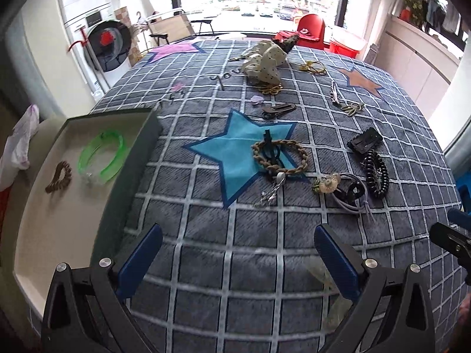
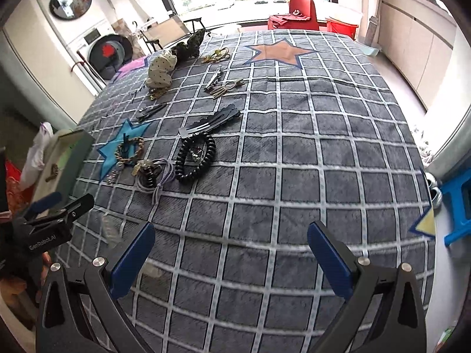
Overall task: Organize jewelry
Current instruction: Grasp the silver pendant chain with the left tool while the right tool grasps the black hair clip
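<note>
Hair accessories and jewelry lie scattered on a grey checked blanket [image 1: 235, 235]. A brown braided ring [image 1: 279, 158] lies on the blue star, with a black coil tie [image 1: 375, 173] and a black clip [image 1: 365, 141] to its right. A green-sided tray [image 1: 44, 220] at the left holds a green bangle [image 1: 101, 156] and a brown scrunchie [image 1: 59, 176]. My left gripper [image 1: 238, 253] is open and empty above the blanket, beside the tray. My right gripper [image 2: 232, 253] is open and empty over bare blanket; the coil tie [image 2: 194, 158] lies ahead to its left.
A spotted cream bow [image 1: 265, 61], gold chains [image 1: 312, 67] and metal clips [image 1: 335, 91] lie farther back. A washing machine [image 1: 106, 44] stands beyond the left edge. A blue stool [image 2: 459, 206] stands right of the bed. The left gripper shows in the right wrist view [image 2: 50, 217].
</note>
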Tool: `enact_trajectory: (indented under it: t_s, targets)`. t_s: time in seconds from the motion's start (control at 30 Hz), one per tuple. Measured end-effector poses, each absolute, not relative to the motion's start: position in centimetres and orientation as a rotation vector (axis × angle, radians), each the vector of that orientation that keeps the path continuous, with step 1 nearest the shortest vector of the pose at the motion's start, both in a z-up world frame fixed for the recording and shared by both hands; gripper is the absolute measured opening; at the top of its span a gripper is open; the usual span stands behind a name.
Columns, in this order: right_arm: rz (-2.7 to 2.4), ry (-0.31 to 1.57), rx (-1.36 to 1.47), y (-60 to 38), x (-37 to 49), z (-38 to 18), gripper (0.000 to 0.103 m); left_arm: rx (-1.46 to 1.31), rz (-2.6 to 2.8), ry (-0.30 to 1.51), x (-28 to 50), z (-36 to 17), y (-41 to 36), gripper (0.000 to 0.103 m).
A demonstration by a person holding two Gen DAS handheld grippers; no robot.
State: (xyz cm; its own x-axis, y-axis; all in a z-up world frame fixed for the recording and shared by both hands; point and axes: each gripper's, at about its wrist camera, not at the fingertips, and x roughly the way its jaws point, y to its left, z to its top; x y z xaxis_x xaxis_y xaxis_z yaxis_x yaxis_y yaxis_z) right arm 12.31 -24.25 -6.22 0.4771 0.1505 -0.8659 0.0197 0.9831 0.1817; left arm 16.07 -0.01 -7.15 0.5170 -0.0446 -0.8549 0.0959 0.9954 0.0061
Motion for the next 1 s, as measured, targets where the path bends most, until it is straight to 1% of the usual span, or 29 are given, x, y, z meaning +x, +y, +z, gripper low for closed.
enact_trajectory:
  t_s: [0.23,0.3,0.37,0.43,0.5,0.6,0.63,0.67,0.7,0.83,1.0]
  targets:
    - [0.065,1.086,0.108,-22.6,14.6,-7.2,0.103,0.082,-0.117,1.032,17.8,-8.3,-0.9,0.103]
    - [0.061,1.088,0.094,-22.2,15.3,-7.2,0.098,0.082,-0.128,1.033,18.3,-8.5,-1.0,0.102]
    - [0.058,1.086,0.1,-22.1,16.1,-7.2,0.094,0.086,-0.134,1.041,18.8,-8.7,-1.1,0.092]
    - [0.054,1.084,0.132,-22.3,17.0,-7.1,0.091,0.081,-0.139,1.051,19.2,-8.9,-1.2,0.092]
    - [0.061,1.083,0.171,-22.4,17.8,-7.1,0.081,0.079,-0.143,1.047,19.4,-9.0,-1.2,0.092]
    - [0.082,1.083,0.206,-22.2,19.1,-7.0,0.072,0.079,-0.153,1.044,19.7,-9.0,-1.3,0.092]
    - [0.09,1.087,0.212,-22.0,19.4,-7.1,0.069,0.078,-0.154,1.044,19.8,-9.1,-1.3,0.086]
    - [0.099,1.091,0.218,-21.8,19.8,-7.2,0.064,0.077,-0.155,1.048,19.9,-9.1,-1.3,0.077]
    - [0.101,1.093,0.219,-21.7,20.1,-7.2,0.06,0.073,-0.158,1.061,20.1,-9.3,-1.3,0.077]
    - [0.047,1.082,0.225,-22.8,21.6,-7.3,0.059,0.073,-0.159,1.064,20.3,-9.6,-1.3,0.077]
    - [0.033,1.13,0.281,-23.8,23.5,-8.4,0.059,0.08,-0.161,1.057,20.5,-9.8,-1.6,0.077]
